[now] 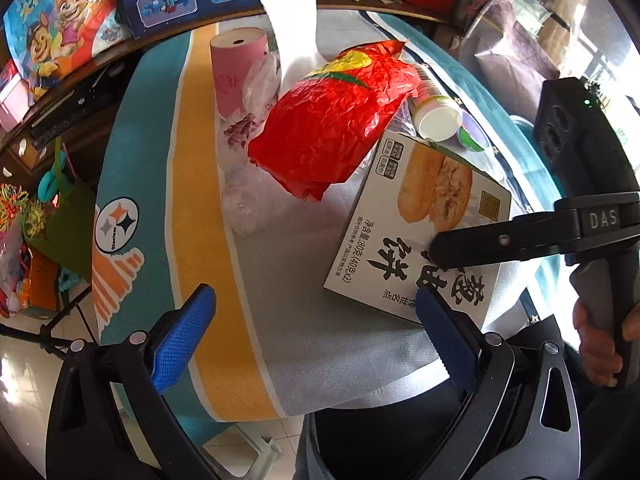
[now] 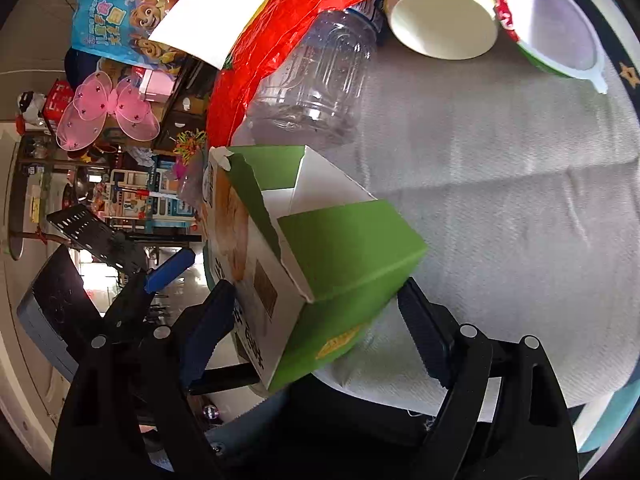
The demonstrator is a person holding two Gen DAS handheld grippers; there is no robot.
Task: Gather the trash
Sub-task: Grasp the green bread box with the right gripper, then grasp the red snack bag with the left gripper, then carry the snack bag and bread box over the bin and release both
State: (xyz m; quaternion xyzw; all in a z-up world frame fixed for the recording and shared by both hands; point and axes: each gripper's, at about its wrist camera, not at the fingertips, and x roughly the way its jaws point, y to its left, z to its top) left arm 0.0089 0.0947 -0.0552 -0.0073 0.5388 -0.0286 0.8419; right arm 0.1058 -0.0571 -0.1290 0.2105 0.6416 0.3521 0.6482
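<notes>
A flat food box (image 1: 424, 216) with a pastry picture and green sides (image 2: 352, 248) lies tilted at the table's near edge, one end flap torn open. My right gripper (image 2: 314, 286) straddles that end with its jaws wide apart. Its left pad sits against the printed face and its right pad stands just beside the green side, so it is open. One of its fingers (image 1: 480, 244) reaches over the box top in the left wrist view. My left gripper (image 1: 314, 296) hangs open and empty above the striped cloth (image 1: 280, 340), left of the box.
A crumpled red bag (image 1: 332, 120) lies behind the box, beside a clear plastic bottle (image 2: 316, 76), a white cup (image 2: 440, 16) and a peeled lid (image 2: 552, 24). Clear plastic wrap (image 1: 256, 196) and a pink roll (image 1: 238, 68) sit further left. Cluttered shelves surround the table.
</notes>
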